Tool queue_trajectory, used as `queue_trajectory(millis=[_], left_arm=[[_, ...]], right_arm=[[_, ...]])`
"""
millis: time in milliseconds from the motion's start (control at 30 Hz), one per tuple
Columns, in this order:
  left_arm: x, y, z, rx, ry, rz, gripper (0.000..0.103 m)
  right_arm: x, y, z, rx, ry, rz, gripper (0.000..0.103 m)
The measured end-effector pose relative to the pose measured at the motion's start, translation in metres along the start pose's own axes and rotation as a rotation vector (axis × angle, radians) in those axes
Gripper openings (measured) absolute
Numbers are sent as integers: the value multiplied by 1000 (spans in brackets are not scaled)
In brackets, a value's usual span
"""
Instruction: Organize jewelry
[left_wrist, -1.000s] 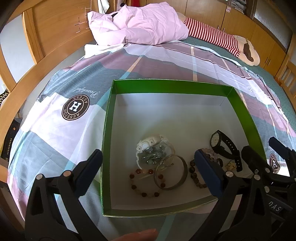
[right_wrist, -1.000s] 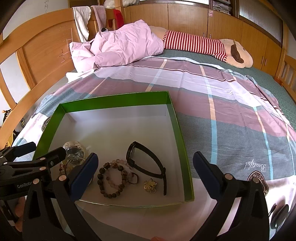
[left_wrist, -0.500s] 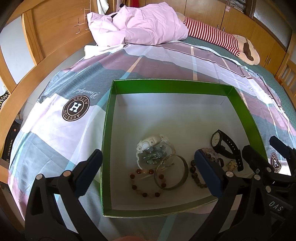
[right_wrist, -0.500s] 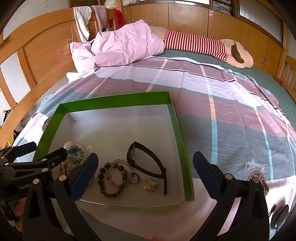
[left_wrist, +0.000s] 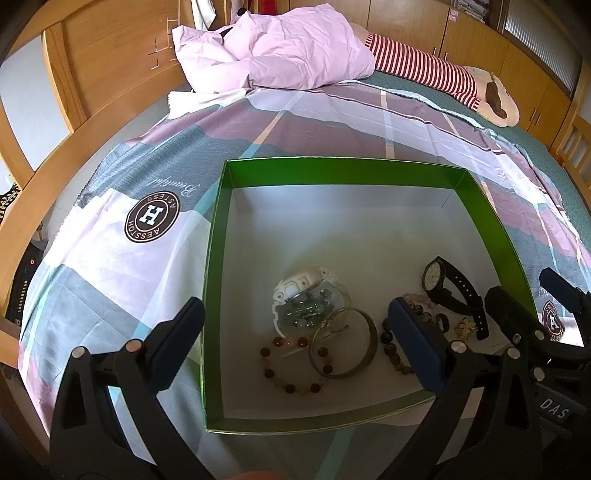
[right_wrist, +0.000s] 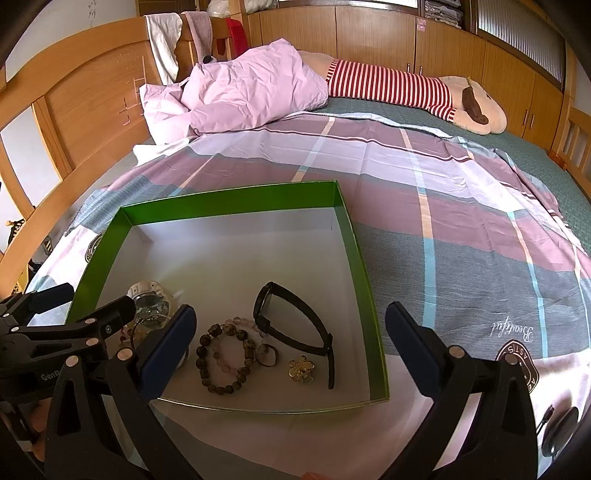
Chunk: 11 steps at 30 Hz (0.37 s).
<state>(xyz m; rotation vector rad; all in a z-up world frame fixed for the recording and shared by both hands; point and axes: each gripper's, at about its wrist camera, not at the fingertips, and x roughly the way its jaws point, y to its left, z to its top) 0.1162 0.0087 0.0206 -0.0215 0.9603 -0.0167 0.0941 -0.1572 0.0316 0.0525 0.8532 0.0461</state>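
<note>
A green box (left_wrist: 216, 236) with a white floor lies on the bed; it also shows in the right wrist view (right_wrist: 356, 254). Inside lie a black watch (left_wrist: 448, 286) (right_wrist: 295, 321), a dark bead bracelet (right_wrist: 225, 356), a red bead bracelet (left_wrist: 288, 363), a metal bangle (left_wrist: 343, 343), a white watch with beads (left_wrist: 306, 299), a ring (right_wrist: 266, 354) and a gold flower brooch (right_wrist: 301, 369). My left gripper (left_wrist: 295, 349) is open and empty over the box's near edge. My right gripper (right_wrist: 288, 349) is open and empty, also at the near edge.
The bed has a plaid cover (right_wrist: 461, 229). A pink quilt (left_wrist: 280, 55) and a striped plush toy (right_wrist: 406, 88) lie at the far end. A wooden headboard (left_wrist: 92, 66) runs along the left. A dark round object (right_wrist: 559, 428) lies at the lower right.
</note>
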Motion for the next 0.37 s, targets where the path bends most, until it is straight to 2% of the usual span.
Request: queue_trajectory(millis=[267,367], left_arm=[[1,0,0,3,3,-1,99],[0,1,0,-1,-2,-15,99]], right_arm=[[0,-1,1,5,-2,3,100],[-6,-3,1,21,-35,-16,100]])
